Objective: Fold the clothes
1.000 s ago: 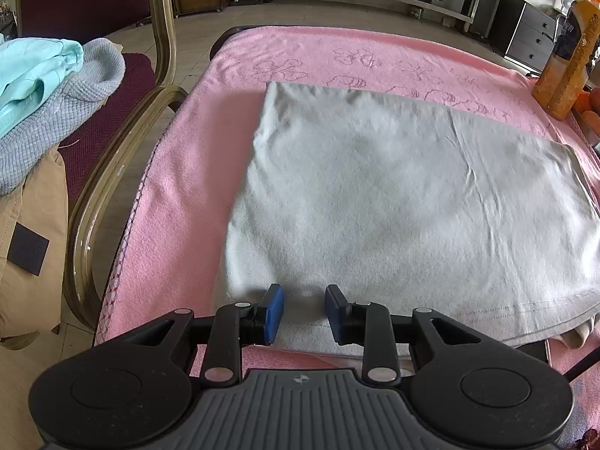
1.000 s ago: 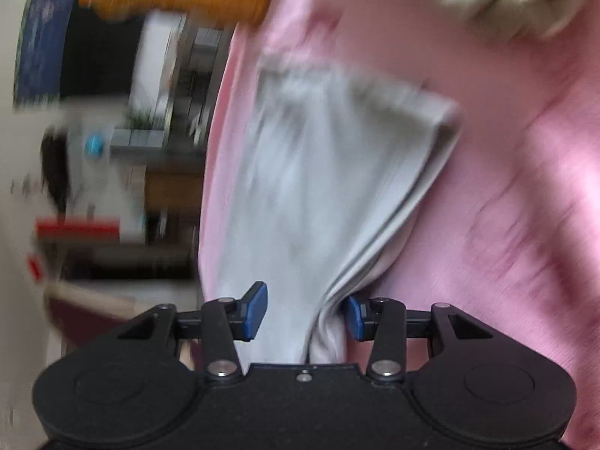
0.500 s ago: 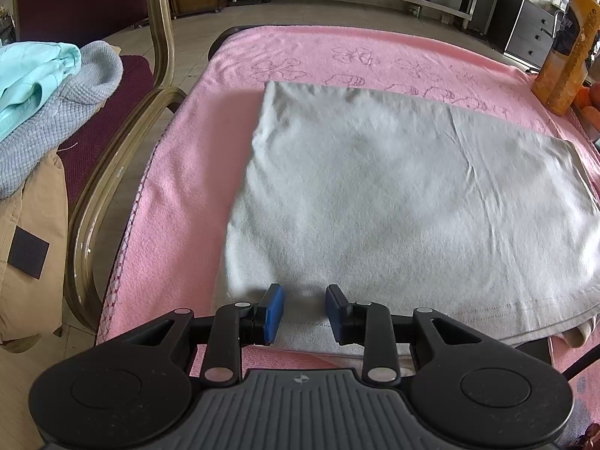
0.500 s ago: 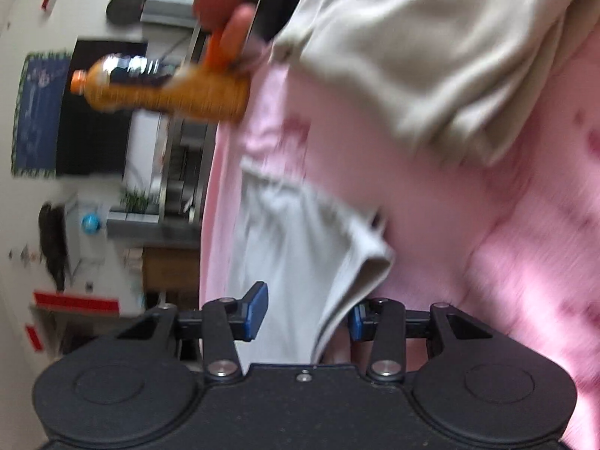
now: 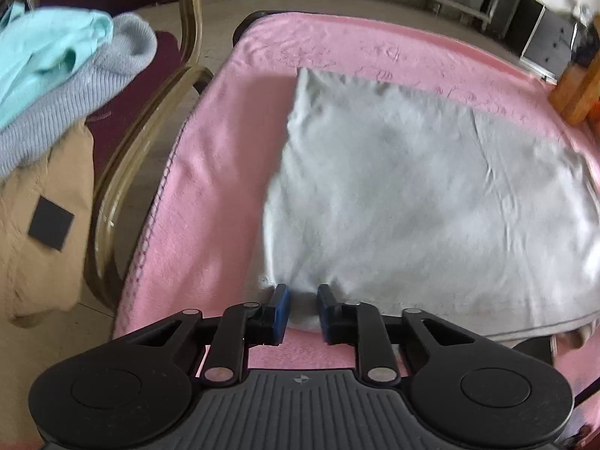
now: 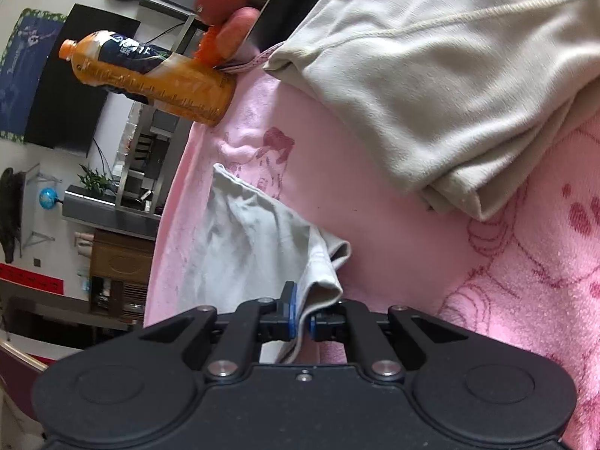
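1. Right gripper point(image 6: 302, 322): its jaws have just been closing and are now clamped on a bunched corner of the pale grey garment point(image 6: 255, 247), with the cloth pinched between the blue pads.
2. Left gripper point(image 5: 303, 311): jaws have just narrowed too, and a puckered bit of the same garment's near edge point(image 5: 431, 202) sits between the pads. Looks gripped, the fabric pulls up into a little peak there.
3. The garment is plain light grey, thin, faintly creased and folded into a rough rectangle. A stitched hem runs along the near edge.
4. It lies flat on a pink blanket point(image 5: 225, 157) with darker pink line drawings. Its long side runs left to right across the left camera's view.
5. Around it: a folded beige garment point(image 6: 450, 82) lies apart on the blanket, with an orange drink bottle point(image 6: 150, 75) and some fruit point(image 6: 225, 3) at the edge.
6. Off the blanket's left side there's a brass-framed chair point(image 5: 150, 120) piled with a mint top point(image 5: 48, 48), a grey knit point(image 5: 75, 105) and something tan point(image 5: 41, 217).
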Action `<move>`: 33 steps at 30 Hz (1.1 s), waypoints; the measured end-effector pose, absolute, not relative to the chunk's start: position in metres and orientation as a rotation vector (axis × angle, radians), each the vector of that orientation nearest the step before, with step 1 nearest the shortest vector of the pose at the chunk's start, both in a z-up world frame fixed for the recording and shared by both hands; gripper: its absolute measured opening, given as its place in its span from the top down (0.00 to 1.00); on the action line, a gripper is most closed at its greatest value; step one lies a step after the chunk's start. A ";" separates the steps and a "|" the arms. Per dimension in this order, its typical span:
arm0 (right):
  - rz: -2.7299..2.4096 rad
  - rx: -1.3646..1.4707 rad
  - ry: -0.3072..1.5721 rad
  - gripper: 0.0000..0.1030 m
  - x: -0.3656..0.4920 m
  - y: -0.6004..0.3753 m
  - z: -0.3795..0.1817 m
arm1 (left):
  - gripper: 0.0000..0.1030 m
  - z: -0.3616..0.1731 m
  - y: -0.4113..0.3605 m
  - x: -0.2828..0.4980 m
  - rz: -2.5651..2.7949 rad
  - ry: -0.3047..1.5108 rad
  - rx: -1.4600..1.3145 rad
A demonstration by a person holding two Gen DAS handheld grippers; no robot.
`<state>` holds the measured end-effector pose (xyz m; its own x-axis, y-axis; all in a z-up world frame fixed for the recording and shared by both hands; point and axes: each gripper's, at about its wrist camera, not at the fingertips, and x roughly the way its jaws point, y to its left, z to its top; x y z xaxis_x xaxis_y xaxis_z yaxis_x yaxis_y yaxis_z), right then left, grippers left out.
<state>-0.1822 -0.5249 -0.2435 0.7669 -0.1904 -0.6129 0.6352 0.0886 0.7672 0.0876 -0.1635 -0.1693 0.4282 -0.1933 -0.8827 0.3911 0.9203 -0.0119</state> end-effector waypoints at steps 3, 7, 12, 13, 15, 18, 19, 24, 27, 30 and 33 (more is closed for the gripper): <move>-0.659 1.295 0.450 0.94 -0.177 -0.524 -0.235 | 0.79 -0.168 -0.163 0.086 -0.380 1.071 0.206; -0.699 1.006 0.592 0.96 -0.151 -0.511 -0.198 | 0.78 -0.152 -0.162 0.077 -0.484 1.052 0.153; -0.716 0.715 0.681 0.96 -0.119 -0.483 -0.152 | 0.75 -0.123 -0.166 0.046 -0.648 0.982 0.093; -0.716 0.665 0.692 0.96 -0.114 -0.477 -0.143 | 0.75 -0.118 -0.167 0.041 -0.672 0.971 0.087; -0.705 0.569 0.705 0.96 -0.101 -0.462 -0.124 | 0.75 -0.108 -0.161 0.036 -0.699 0.957 0.064; -0.657 0.457 0.694 0.96 -0.081 -0.438 -0.091 | 0.75 -0.093 -0.141 0.035 -0.706 0.948 0.011; -0.624 0.414 0.685 0.96 -0.073 -0.425 -0.079 | 0.75 -0.088 -0.132 0.039 -0.699 0.948 -0.011; -0.426 0.238 0.627 0.96 -0.032 -0.355 -0.038 | 0.71 -0.074 -0.079 0.061 -0.611 0.939 -0.079; -0.308 0.101 0.628 0.96 -0.004 -0.299 -0.035 | 0.71 -0.088 -0.063 0.075 -0.514 0.975 -0.101; -0.216 -0.033 0.697 0.96 0.023 -0.249 -0.068 | 0.72 -0.106 -0.056 0.087 -0.425 1.012 -0.104; -0.143 -0.105 0.814 0.96 0.045 -0.212 -0.119 | 0.72 -0.116 -0.054 0.096 -0.372 1.042 -0.089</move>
